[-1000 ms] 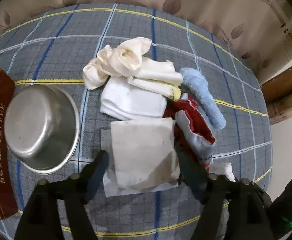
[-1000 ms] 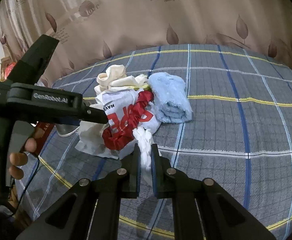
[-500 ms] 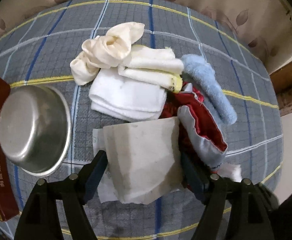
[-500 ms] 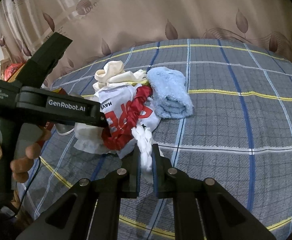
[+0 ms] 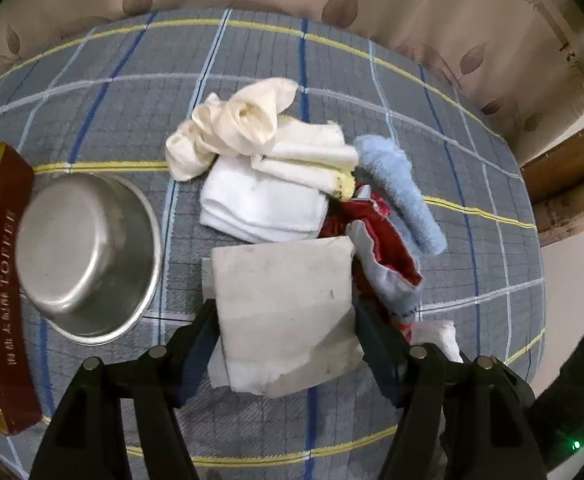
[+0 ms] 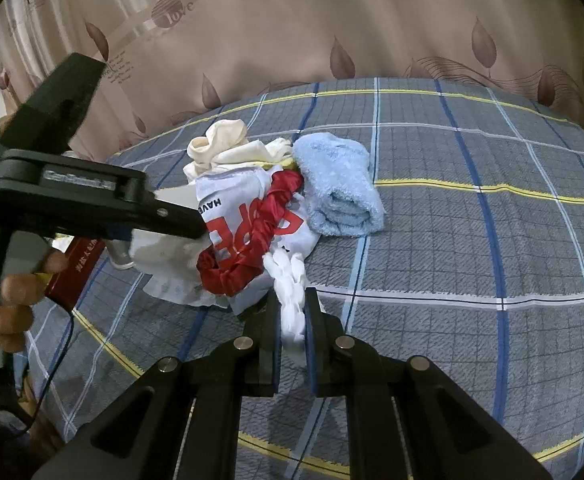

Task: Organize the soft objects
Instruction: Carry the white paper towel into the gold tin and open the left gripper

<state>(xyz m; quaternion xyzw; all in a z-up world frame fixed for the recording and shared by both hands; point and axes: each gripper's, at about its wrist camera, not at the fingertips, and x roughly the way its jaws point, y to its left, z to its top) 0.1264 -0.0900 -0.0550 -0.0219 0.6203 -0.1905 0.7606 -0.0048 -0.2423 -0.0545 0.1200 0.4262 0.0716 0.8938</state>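
Lying between closing left tongs (image 5: 286,322): folded grey-white cloth (image 5: 284,300), edges touching.

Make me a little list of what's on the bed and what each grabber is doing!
surface: grey plaid bedspread
pile: cream cloths, folded white towel, rolled blue towel, red-lettered white bag
bowl: round steel bowl, left of pile
left gripper: jaws have just been closing around grey-white folded cloth
right gripper: shut on twisted white strip

I am working in a home bedroom. A plaid bedsheet (image 6: 471,240) fills the middle of the frame, and a leaf-printed curtain (image 6: 331,20) hangs across the top.
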